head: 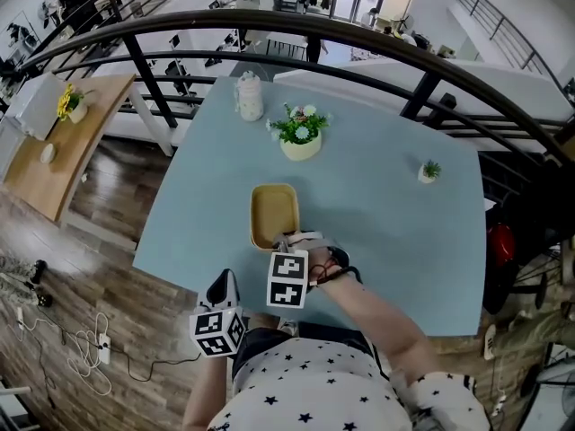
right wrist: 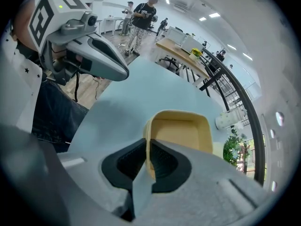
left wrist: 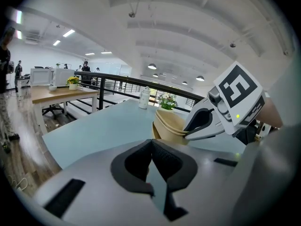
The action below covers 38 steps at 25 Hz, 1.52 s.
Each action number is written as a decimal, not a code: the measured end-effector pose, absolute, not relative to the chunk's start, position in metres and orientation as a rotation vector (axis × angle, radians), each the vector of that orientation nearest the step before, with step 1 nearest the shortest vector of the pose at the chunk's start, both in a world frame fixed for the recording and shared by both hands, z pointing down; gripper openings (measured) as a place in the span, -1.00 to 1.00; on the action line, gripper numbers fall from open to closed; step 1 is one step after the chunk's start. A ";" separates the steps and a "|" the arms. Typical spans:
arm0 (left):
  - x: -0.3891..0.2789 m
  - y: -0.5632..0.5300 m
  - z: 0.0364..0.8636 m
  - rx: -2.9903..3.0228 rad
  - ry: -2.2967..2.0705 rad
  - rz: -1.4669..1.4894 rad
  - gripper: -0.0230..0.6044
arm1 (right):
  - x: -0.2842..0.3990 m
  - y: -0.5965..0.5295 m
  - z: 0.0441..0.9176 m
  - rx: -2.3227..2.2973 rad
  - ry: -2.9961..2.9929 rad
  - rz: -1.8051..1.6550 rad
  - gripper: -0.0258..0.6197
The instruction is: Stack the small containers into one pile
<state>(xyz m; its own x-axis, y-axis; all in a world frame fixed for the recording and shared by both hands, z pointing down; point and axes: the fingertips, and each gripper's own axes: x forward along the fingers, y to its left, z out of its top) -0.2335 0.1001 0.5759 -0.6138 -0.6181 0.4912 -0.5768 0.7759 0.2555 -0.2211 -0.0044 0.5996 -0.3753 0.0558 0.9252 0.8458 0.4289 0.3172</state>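
Gripping entry, right: my right gripper has its jaws clamped on the near wall of the yellow containers. They sit nested as one pile towards the front of the blue table. Left: my left gripper has its jaws closed together on nothing, at the table's near edge just beside the right one. Beyond the pile: flower pot, white bottle, small plant pot.
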 end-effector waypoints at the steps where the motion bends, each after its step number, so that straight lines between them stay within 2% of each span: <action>1: -0.233 0.100 0.576 0.890 -2.398 -0.094 -0.92 | -0.222 -0.003 0.600 -0.781 -1.750 -1.055 -0.83; 35: -0.232 0.104 0.588 0.872 -2.370 -0.090 -0.92 | -0.232 -0.001 0.642 -0.761 -1.729 -0.974 -0.83; 38: -0.232 0.102 0.588 0.872 -2.368 -0.097 -0.92 | -0.232 0.000 0.640 -0.777 -1.739 -0.949 -0.75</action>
